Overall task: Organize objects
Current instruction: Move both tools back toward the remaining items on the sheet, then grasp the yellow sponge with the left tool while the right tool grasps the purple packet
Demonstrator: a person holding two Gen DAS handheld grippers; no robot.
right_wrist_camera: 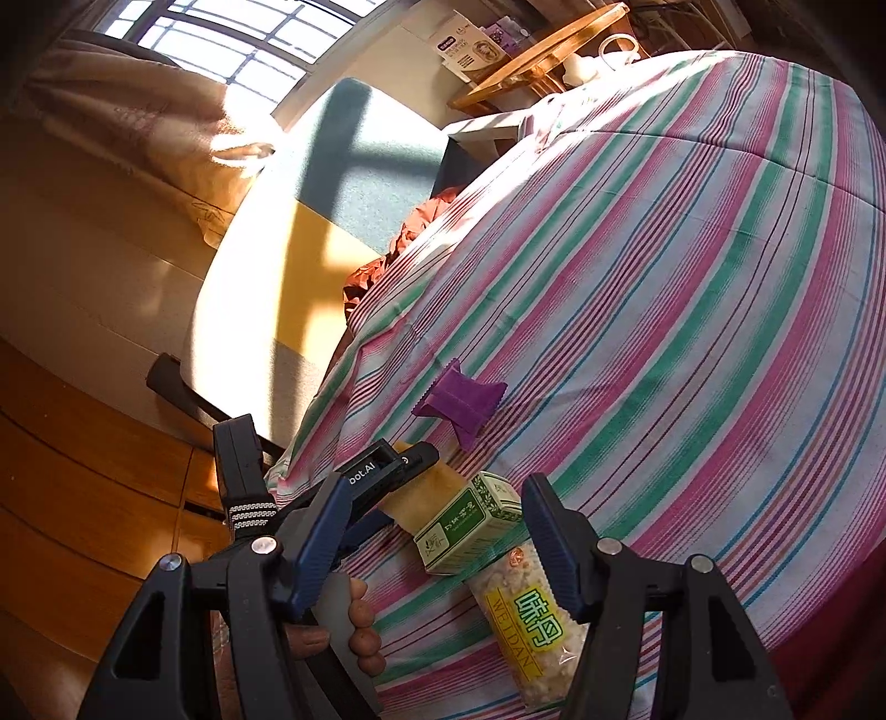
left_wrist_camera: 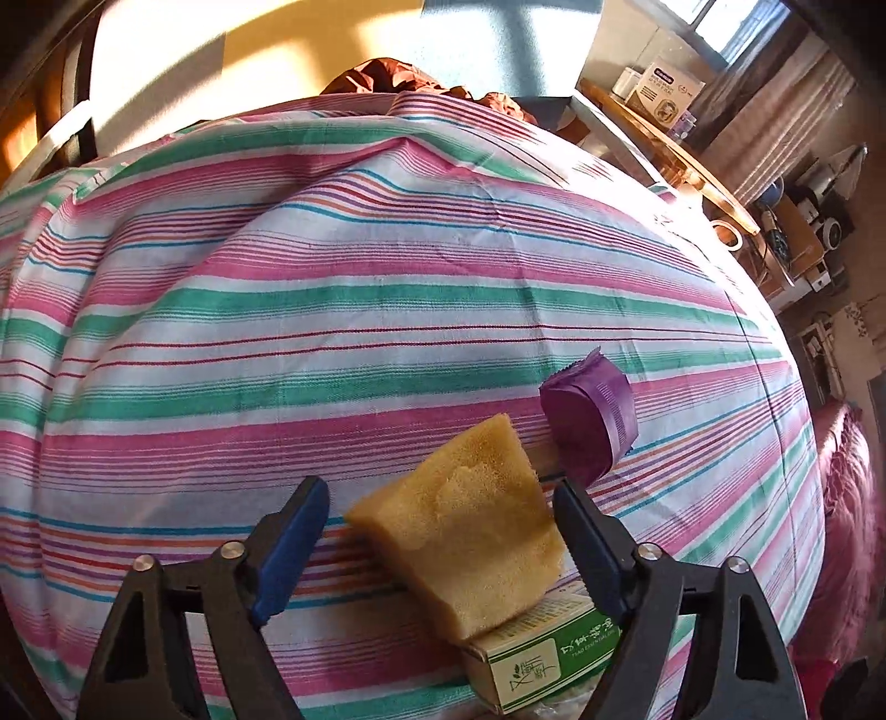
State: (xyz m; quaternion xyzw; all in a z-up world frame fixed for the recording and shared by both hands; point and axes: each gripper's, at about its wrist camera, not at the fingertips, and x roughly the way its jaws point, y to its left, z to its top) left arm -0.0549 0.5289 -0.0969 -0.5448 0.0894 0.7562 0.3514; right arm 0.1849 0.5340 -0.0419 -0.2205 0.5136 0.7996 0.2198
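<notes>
Striped bedsheet (left_wrist_camera: 387,310) bears sponge (left_wrist_camera: 465,531) atop green box (left_wrist_camera: 531,659).

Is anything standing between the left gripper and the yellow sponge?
Nothing visible does. The yellow sponge lies between the open fingers of the left gripper, propped on the green box; the purple packet lies beyond it.

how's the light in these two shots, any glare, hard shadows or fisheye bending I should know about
Left wrist view: warm low sunlight, the striped bedsheet bulges from fisheye bending, the yellow sponge is sharp, and corners fall dark. Right wrist view: the window is blown out, hard shadow bars cross the sunlit board, the snack packet glints, and the wooden floor curves at the edge.
</notes>
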